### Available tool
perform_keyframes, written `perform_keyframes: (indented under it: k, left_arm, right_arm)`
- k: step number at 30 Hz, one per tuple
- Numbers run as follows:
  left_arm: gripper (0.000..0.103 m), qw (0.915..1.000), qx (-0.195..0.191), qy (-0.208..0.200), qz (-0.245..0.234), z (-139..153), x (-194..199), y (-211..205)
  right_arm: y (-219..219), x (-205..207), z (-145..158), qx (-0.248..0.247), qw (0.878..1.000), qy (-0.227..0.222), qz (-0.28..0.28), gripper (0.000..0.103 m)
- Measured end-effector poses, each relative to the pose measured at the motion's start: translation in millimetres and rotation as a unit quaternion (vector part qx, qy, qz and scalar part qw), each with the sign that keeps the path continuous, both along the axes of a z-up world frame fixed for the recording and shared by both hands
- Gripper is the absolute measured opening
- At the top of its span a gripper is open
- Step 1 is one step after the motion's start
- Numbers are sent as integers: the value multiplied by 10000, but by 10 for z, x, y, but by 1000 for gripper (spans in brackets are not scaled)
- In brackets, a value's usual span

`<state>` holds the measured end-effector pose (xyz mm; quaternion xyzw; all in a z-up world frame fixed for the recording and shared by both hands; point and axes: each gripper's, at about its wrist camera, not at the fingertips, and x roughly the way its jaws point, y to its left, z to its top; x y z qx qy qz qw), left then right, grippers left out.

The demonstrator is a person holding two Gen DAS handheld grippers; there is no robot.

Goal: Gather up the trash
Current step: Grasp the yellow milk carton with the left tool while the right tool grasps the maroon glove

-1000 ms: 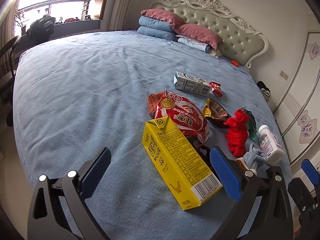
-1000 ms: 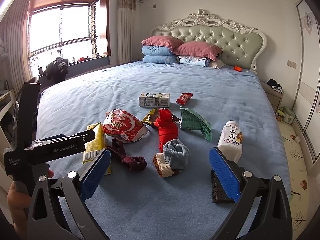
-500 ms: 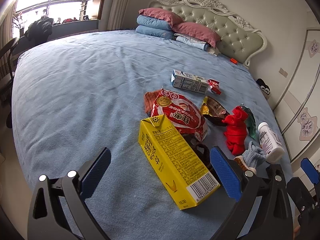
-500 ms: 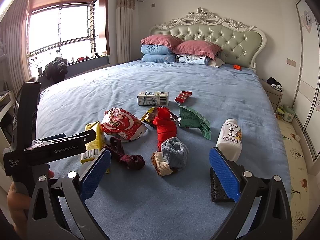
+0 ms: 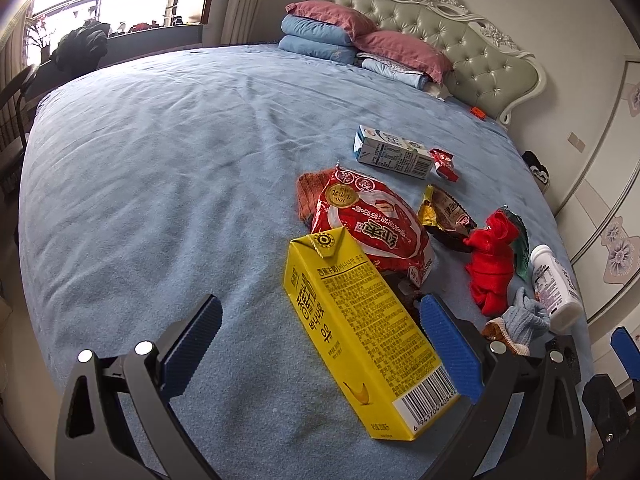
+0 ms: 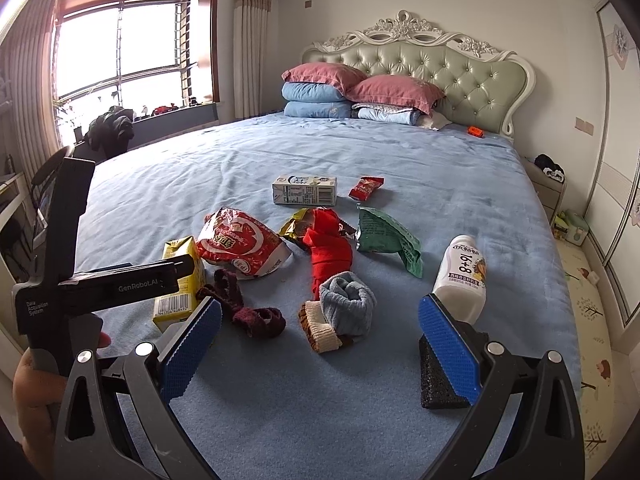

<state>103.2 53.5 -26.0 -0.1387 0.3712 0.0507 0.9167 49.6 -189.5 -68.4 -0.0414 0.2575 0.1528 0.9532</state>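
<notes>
Left wrist: yellow carton point(image 5: 356, 332) flat on bed point(image 5: 160, 184), sealed, contents unseen.

Bed point(image 6: 400, 420), blue cover, carries a loose scatter. Lying on it: yellow carton point(image 5: 360, 332) flat, red snack bag point(image 5: 372, 232), white milk carton point(image 6: 305, 189), small red wrapper point(image 6: 365, 188), green packet point(image 6: 386, 236), white bottle point(image 6: 460, 276), red cloth point(image 6: 330, 252), dark red sock point(image 6: 244, 308), rolled blue sock point(image 6: 348, 304), black sponge point(image 6: 440, 380). Pillows point(image 6: 360, 92) stacked at the headboard.
</notes>
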Motion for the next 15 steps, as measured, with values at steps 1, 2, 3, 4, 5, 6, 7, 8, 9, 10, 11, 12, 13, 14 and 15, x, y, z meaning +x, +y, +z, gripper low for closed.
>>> perform_keyframes:
  k: [1, 2, 3, 4, 5, 6, 7, 8, 9, 10, 11, 12, 13, 14, 15]
  left_arm:
    - [99, 10000, -35, 38, -48, -10, 32, -8]
    - [99, 9998, -89, 108, -128, -30, 72, -21]
    - [99, 9996, -144, 178, -182, -56, 97, -38]
    - [99, 9992, -221, 244, -245, -88, 118, -51]
    - [96, 9985, -314, 305, -319, -123, 137, -61]
    - [90, 9978, -392, 364, -379, -160, 154, -72]
    - [87, 9970, -477, 426, -442, -194, 167, -72]
    - [83, 9956, -610, 457, -537, -225, 177, -65]
    - [80, 9949, -684, 448, -588, -238, 177, -60]
    - [77, 9945, -716, 419, -644, -236, 175, -56]
    - [73, 9941, -718, 417, -703, -227, 177, -54]
    - [70, 9936, -738, 425, -749, -218, 181, -44]
    - [68, 9929, -780, 416, -796, -212, 181, -29]
    - [63, 9921, -841, 394, -848, -203, 176, -11]
    - [58, 9912, -884, 381, -910, -193, 169, 14]
  right_arm:
    - [14, 15, -4, -24, 10000, 19, 20, 95]
    - [33, 33, -8, -53, 10000, 44, 59, 95]
    - [58, 55, -13, -95, 9999, 75, 121, 95]
    - [88, 84, -19, -135, 9997, 108, 184, 95]
    - [121, 111, -24, -167, 9994, 152, 245, 95]
    - [144, 135, -30, -182, 9992, 193, 305, 95]
    - [168, 159, -35, -195, 9989, 229, 359, 95]
    - [187, 180, -42, -208, 9986, 266, 408, 95]
    - [205, 198, -52, -216, 9983, 302, 454, 95]
    - [223, 217, -62, -211, 9980, 334, 489, 95]
    - [231, 238, -74, -189, 9978, 381, 517, 95]
    - [232, 258, -87, -154, 9975, 436, 537, 95]
    - [232, 274, -99, -108, 9974, 472, 541, 95]
    - [230, 285, -110, -60, 9972, 504, 554, 95]
    - [235, 286, -120, -20, 9970, 526, 574, 95]
